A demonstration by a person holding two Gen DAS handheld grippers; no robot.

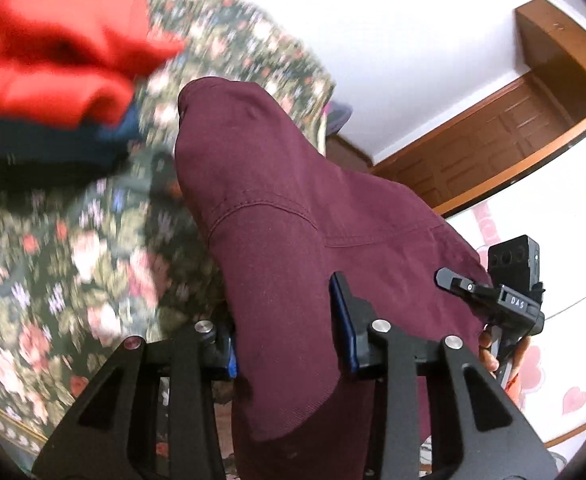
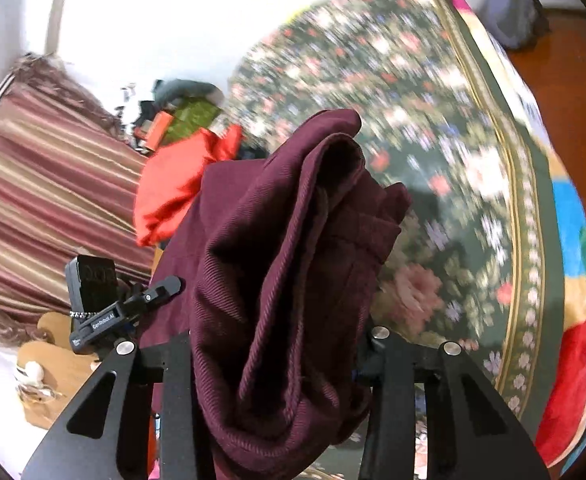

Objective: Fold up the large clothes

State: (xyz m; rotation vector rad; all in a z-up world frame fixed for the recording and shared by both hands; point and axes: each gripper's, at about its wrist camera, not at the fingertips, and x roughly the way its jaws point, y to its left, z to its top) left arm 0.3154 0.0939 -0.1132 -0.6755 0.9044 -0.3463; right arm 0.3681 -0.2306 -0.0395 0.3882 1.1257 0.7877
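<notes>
Maroon garment held up off the bed between both grippers.

The left gripper (image 1: 289, 340) has its fingers closed on a broad panel of the maroon garment (image 1: 293, 220), and the right gripper (image 2: 281, 360) is clamped on a thick bunched wad of the same cloth; the garment hangs in the air over the floral bedspread (image 2: 433, 120), near its bordered edge. The bunching at the right looks like the risk: several layers are pinched together, so spreading may leave a twist, or a layer could slip free and drop the cloth in a heap. Motion blur makes it hard to say how taut the span is. A red garment (image 1: 61, 52) lies toward the bedspread's far side, over something dark blue. Around the bed are white walls, a wooden door (image 1: 493, 140) and a striped curtain (image 2: 45, 184).
</notes>
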